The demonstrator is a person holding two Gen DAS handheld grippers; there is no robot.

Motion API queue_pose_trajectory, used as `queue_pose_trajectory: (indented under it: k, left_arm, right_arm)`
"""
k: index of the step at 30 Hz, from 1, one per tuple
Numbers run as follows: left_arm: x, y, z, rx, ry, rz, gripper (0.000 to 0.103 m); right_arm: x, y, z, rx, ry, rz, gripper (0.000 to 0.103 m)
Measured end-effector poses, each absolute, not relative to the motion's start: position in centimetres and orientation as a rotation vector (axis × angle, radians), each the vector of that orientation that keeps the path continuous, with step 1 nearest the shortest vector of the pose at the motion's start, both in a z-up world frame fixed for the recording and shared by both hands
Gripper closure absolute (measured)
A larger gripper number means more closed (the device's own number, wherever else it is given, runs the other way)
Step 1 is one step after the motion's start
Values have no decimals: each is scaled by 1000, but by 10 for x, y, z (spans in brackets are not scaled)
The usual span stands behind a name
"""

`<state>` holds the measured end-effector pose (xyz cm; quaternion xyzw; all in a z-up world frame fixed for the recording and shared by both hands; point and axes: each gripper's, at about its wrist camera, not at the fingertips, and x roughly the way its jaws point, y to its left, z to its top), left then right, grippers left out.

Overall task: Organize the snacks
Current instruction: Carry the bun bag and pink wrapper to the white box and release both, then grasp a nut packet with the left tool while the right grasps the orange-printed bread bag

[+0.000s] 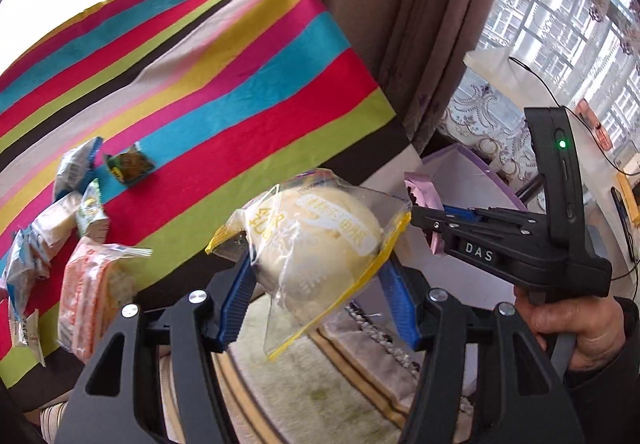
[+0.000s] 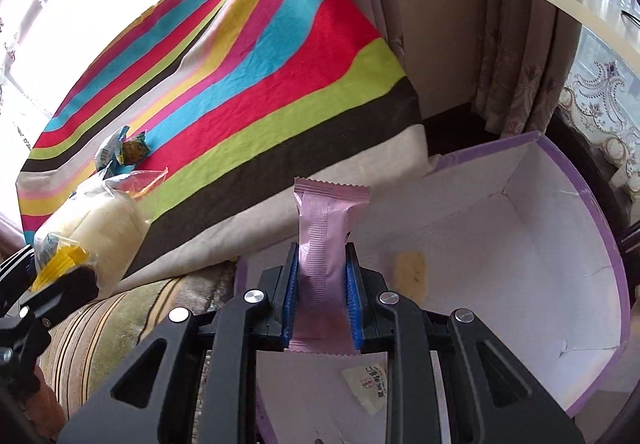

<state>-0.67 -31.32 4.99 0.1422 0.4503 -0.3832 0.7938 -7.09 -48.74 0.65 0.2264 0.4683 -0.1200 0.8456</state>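
- Carrying two snacks toward the purple-rimmed box looks like the step in hand: the left hand-held gripper has its blue pads about half apart, pressed on the sides of a round bun in a clear wrapper, and the right hand-held gripper is clamped tight on a pink sachet.
- The sachet already hangs over the white inside of the box, while the bun sits off the edge of the striped desk, above the carpet and just short of the box.
- To do it well, I would lower the sachet close to the box floor before letting go, then bring the bun over the rim rather than dropping it from outside.
- The bun is soft; the pads should press no harder, or it will squash.
- Releasing one snack at a time should keep the two grippers from knocking together over the box.
- More wrapped snacks remain on the striped cloth, so the task seems far from done.
- Two pale items lie in the box; what they are is unclear, and one is partly hidden by the gripper.
- The box's near side and the desk's legs are cut off, and the printing on the wrappers is too blurred to read.
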Motion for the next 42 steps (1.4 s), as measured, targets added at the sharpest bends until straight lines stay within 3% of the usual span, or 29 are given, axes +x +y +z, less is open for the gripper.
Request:
queue_pose_trajectory:
  k: [12, 16, 18, 20, 22, 27, 36, 42]
  left_arm:
    - [-30, -370, 24, 416, 1013, -926, 41]
    - [-29, -370, 25, 422, 1000, -919, 27]
    - [-29, -369, 26, 417, 999, -911, 27]
    - [-28, -368, 27, 413, 1000, -899, 26]
    - [-28, -365, 28, 407, 998, -882, 25]
    - [-22, -352, 33, 365, 976, -803, 24]
    - [-3, -295, 56, 243, 849, -618, 14]
    - [4, -252, 69, 229, 787, -547, 14]
  right_arm:
    - [-96, -516, -15, 555, 1015, -300, 78]
    - [-94, -516, -20, 570, 1029, -303, 73]
    - [-93, -515, -19, 565, 1030, -307, 66]
    - [-93, -513, -15, 547, 1022, -323, 44]
    - [-92, -511, -10, 518, 1011, -343, 32]
    - [-87, -503, 7, 424, 994, -417, 16]
    - [-68, -470, 34, 192, 982, -576, 16]
    - [-57, -433, 49, 157, 964, -460, 16]
